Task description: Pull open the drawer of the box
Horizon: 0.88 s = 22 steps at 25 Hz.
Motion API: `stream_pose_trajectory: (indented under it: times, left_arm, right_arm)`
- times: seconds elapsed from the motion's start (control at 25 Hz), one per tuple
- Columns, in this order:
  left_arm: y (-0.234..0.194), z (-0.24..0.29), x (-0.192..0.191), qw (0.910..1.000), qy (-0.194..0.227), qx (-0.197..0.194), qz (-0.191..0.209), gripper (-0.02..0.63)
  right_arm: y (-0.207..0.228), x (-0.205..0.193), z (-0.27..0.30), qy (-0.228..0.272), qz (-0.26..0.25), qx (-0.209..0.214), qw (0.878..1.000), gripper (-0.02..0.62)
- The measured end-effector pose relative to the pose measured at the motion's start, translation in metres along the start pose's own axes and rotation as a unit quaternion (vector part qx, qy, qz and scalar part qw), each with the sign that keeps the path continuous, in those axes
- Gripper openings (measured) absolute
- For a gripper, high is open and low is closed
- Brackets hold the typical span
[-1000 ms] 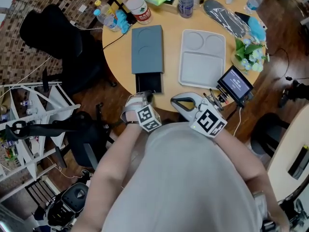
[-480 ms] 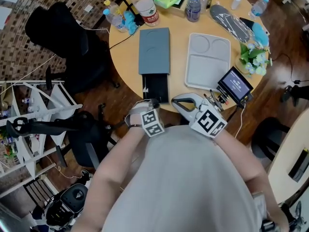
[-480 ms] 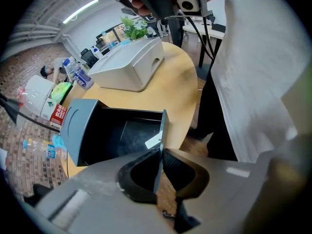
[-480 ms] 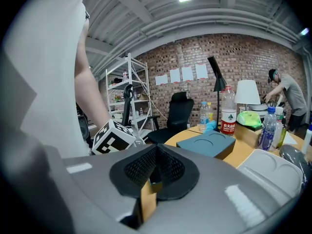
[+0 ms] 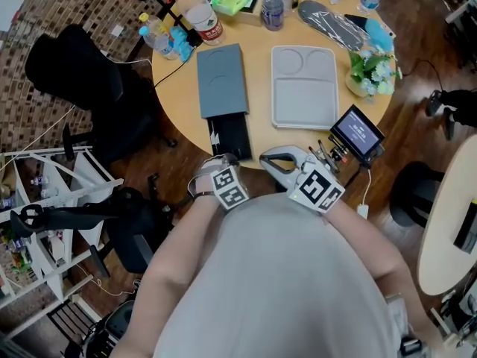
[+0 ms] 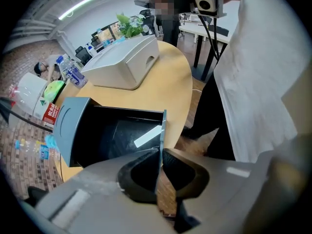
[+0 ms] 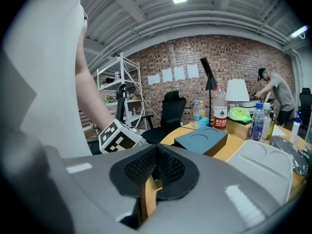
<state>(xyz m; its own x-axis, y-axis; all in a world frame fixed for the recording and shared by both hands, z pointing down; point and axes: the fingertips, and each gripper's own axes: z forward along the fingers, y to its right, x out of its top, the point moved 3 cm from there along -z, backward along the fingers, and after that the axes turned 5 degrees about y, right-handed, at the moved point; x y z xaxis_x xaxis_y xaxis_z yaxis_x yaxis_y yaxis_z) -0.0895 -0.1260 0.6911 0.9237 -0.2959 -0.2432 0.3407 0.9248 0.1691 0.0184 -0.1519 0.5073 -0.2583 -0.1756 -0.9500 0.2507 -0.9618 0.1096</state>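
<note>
Drawer [image 5: 229, 136] in left tool [image 6: 160, 162], lengthwise out of box [image 5: 221, 80], front toward person [image 5: 276, 274]

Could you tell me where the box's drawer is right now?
In the head view, the black drawer juts from the grey box at the table's near edge, left of the white tray, its front panel pinched in the left tongs.

The round wooden table [image 5: 258, 88] carries a grey box [image 5: 221, 80] with its drawer [image 5: 229, 135] out, a white tray [image 5: 304, 86], bottles [image 5: 272, 7] and flowers [image 5: 370, 69].
</note>
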Motion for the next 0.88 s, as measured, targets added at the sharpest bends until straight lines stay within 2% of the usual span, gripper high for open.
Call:
stream_pose_trajectory:
  times: [0.12,0.24,0.36,0.56,0.88]
  left_arm:
    - [-0.001,-0.009,-0.008,0.9998,0.006,0.017,-0.009,0.038]
    - [-0.002,-0.024,-0.010,0.9989,0.023,0.033,-0.026,0.038]
    - [-0.004,-0.041,-0.004,0.9955,0.057,0.046,-0.061,0.035]
    - [-0.004,-0.071,-0.005,0.9823,0.108,0.073,-0.134,0.007]
    - [0.032,-0.117,-0.019,0.9591,0.186,0.082,-0.197,0.006]
  right_arm:
    - [-0.007,0.004,0.002,-0.017,-0.006,-0.009,1.000,0.006]
    - [-0.015,0.008,0.007,0.001,-0.007,-0.013,1.000,0.006]
    - [-0.020,0.009,0.008,0.009,-0.006,-0.016,1.000,0.006]
    - [-0.029,0.010,0.012,0.011,-0.008,-0.019,1.000,0.006]
    - [-0.069,0.015,0.015,0.007,0.001,-0.021,1.000,0.006]
